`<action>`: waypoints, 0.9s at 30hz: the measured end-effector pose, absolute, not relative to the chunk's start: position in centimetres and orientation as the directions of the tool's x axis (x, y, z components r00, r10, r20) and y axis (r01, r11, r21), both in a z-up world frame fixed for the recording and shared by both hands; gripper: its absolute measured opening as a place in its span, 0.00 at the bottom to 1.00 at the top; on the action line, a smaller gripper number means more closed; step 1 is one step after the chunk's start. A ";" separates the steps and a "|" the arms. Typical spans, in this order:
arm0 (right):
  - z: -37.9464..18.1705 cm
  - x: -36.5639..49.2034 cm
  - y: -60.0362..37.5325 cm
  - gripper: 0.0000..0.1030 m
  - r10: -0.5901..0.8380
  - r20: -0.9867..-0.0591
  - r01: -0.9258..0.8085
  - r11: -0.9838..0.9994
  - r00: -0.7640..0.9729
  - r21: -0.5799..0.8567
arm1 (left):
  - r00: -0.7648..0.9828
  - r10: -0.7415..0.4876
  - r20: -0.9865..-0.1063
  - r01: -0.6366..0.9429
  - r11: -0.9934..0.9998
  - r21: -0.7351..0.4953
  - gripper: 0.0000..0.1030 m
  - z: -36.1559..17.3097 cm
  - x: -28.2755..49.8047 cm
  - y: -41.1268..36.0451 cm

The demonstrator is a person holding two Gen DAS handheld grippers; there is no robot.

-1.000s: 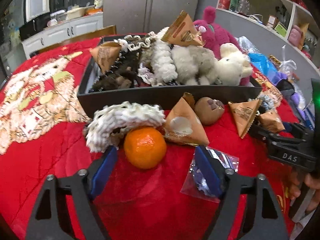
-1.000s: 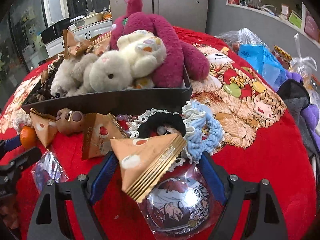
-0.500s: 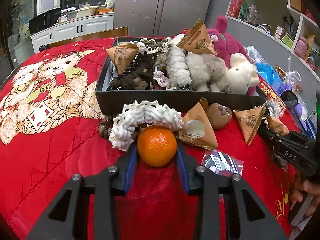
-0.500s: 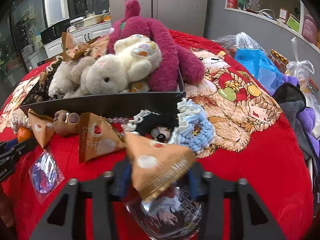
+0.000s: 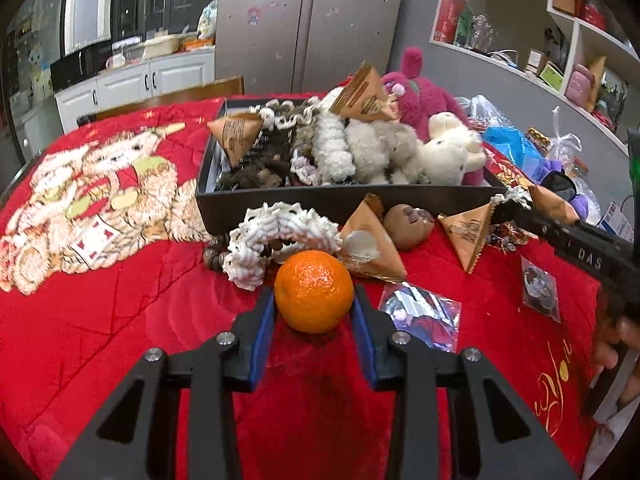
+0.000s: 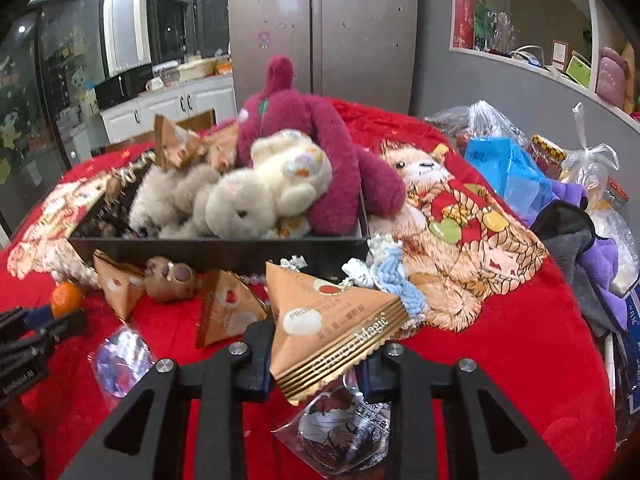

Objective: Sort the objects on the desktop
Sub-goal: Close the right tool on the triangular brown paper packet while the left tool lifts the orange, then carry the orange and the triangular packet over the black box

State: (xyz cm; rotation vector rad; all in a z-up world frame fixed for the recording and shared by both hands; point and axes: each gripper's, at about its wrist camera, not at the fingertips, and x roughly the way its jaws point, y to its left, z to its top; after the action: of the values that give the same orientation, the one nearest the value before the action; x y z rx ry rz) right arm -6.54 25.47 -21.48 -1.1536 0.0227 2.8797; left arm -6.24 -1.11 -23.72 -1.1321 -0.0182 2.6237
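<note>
Left gripper [image 5: 314,312]: jaws, wide apart a second ago, are now clamped on the orange [image 5: 314,291], which is lifted slightly off the red blanket [image 5: 100,320]. Right gripper [image 6: 316,354]: jaws are closing, pressed on the triangular snack packet [image 6: 332,324], now raised above the clear badge pouch [image 6: 340,436]. Both picks are judged secured; transfer is the likely next step. Beyond, loose packets, a white crochet scrunchie [image 5: 276,236] and a brown toy [image 5: 408,226] are left unsorted before the black box [image 5: 320,204], which is already crowded with plush toys [image 6: 256,196].
</note>
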 end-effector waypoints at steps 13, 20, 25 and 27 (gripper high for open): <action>-18.1 -4.4 24.5 0.29 -0.106 -0.570 0.064 -0.994 -0.815 0.094 | -0.709 0.287 -0.644 -0.270 -0.954 -0.128 0.36 -21.1 -4.5 -1.4; -18.2 -4.5 24.4 0.29 -0.121 -0.578 0.074 -0.992 -0.807 0.105 | -0.707 0.286 -0.647 -0.275 -0.954 -0.122 0.36 -21.1 -4.5 -1.3; -18.4 -4.5 24.2 0.29 -0.121 -0.585 0.079 -0.992 -0.802 0.097 | -0.701 0.287 -0.653 -0.282 -0.952 -0.116 0.36 -21.3 -4.4 -1.1; -18.5 -4.5 24.0 0.29 -0.125 -0.588 0.085 -0.992 -0.799 0.095 | -0.700 0.288 -0.654 -0.283 -0.952 -0.117 0.36 -21.3 -4.4 -1.0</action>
State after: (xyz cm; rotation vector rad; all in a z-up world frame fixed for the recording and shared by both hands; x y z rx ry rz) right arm -4.49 24.03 -18.48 -1.0164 0.1045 3.0882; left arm -4.45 -1.04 -21.35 -1.0179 -0.0105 2.6411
